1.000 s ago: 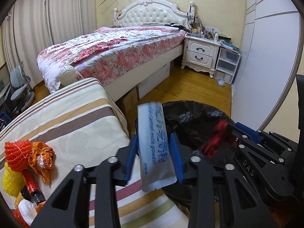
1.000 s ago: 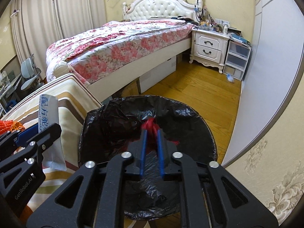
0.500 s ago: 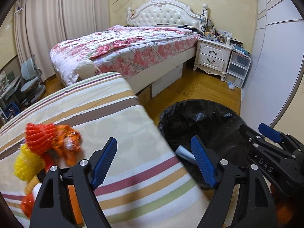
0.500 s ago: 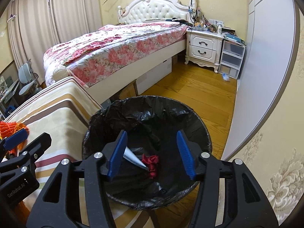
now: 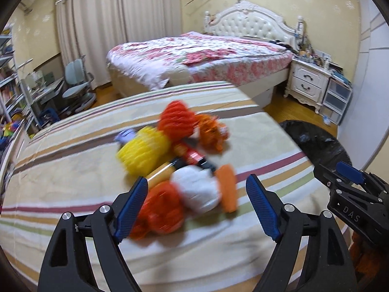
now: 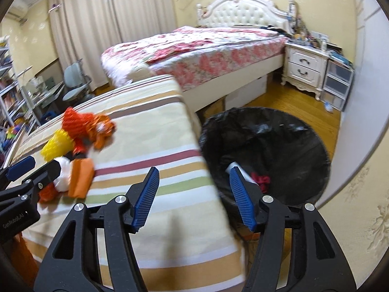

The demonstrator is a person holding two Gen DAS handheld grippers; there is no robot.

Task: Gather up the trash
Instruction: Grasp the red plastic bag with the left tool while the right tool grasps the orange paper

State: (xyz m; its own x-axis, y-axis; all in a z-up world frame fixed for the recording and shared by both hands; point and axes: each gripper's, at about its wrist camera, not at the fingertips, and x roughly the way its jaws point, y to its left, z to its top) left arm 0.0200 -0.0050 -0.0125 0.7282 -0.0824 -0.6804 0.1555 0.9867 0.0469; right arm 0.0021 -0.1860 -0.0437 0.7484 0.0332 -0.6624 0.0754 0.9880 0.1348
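A pile of trash lies on the striped cloth surface [image 5: 73,170]: a yellow foam net [image 5: 143,153], a red-orange net [image 5: 177,121], a white crumpled wad [image 5: 197,189], an orange piece [image 5: 227,187] and red mesh [image 5: 160,216]. My left gripper [image 5: 197,182] hovers just before this pile. Its jaws are opening and grip nothing. My right gripper [image 6: 193,170] hangs over the surface's right edge beside the black-lined bin [image 6: 243,114], jaws opening and empty. Inside the bin lie a white packet [image 6: 240,169] and a red scrap [image 6: 261,180].
A floral bed [image 5: 206,56] stands behind, with a white nightstand [image 5: 306,85] and plastic drawers [image 5: 338,97] to its right. A desk chair [image 5: 77,82] and shelves are at far left. A pale wall [image 6: 364,73] runs close to the right of the bin.
Both grippers let go over the bin: the white packet and the red scrap now lie inside it. Both jaws opened wide and both hands swung left toward the pile on the striped surface.
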